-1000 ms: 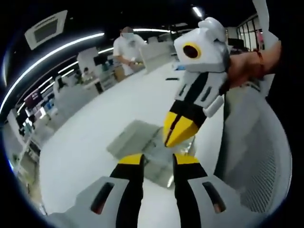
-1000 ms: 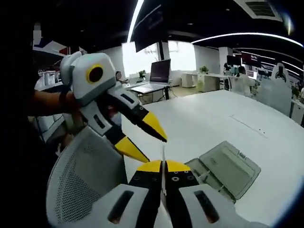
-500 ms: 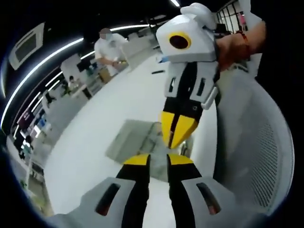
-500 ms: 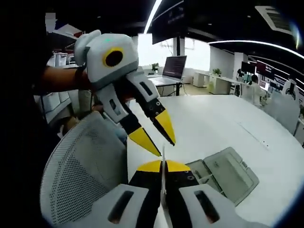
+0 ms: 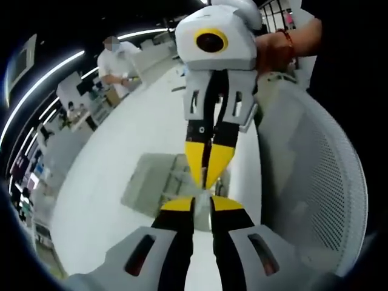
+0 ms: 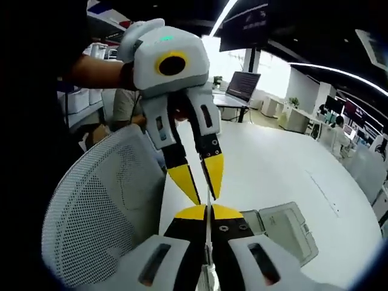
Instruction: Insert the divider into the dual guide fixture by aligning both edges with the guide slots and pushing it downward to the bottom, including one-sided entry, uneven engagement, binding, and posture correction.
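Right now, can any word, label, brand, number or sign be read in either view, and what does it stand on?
None can be read.
The laptop screen in the right gripper view is too blurred to read.
The grey tray on the white table carries no visible lettering, nor do the grippers.

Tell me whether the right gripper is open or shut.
Shut: in the right gripper view, the right gripper has its yellow tips pressed together on the thin clear divider, held edge-on.

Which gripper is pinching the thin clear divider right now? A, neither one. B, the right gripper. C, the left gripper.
B: in the right gripper view the right gripper is shut on the divider, while the left gripper is open around its top edge.
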Motion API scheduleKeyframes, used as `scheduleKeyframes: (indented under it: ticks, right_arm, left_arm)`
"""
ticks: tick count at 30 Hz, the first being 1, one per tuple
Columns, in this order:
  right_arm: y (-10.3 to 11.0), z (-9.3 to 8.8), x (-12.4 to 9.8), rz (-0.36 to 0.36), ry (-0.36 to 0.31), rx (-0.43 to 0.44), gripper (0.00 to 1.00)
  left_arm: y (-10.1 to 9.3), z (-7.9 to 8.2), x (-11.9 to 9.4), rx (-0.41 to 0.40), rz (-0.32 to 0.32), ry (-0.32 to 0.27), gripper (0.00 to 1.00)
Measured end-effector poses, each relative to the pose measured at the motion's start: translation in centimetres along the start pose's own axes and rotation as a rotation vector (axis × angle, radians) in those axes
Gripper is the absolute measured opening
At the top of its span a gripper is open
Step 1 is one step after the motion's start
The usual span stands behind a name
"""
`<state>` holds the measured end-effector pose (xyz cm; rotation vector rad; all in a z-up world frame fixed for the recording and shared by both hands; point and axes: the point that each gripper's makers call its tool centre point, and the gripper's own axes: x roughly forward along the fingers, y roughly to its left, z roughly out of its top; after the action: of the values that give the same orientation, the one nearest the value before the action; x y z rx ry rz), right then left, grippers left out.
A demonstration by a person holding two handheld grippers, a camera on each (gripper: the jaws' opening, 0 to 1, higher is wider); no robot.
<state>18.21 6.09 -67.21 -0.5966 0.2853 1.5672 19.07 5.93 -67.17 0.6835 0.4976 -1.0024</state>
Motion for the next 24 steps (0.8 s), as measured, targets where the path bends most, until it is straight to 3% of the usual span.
scheduleKeyframes:
  ticks: [5, 13, 24]
  right_arm:
    - [0.2, -0.1, 0.0, 0.011, 0.002, -0.033, 0.00]
    - [0.2, -0.4, 0.3, 0.025, 0.039, -0.047, 0.00]
    - [-0.8, -1.2, -0.1, -0.005, 0.049, 0.015, 0.00]
  left_arm:
    - [-0.1, 0.2, 0.1, 0.009, -0.008, 0.001, 0.03]
    - [-0.6, -0.3, 0.3, 0.079, -0.026, 0.051, 0.00]
    - [0.2, 0.3, -0.2, 0.077, 0.003, -0.009, 0.00]
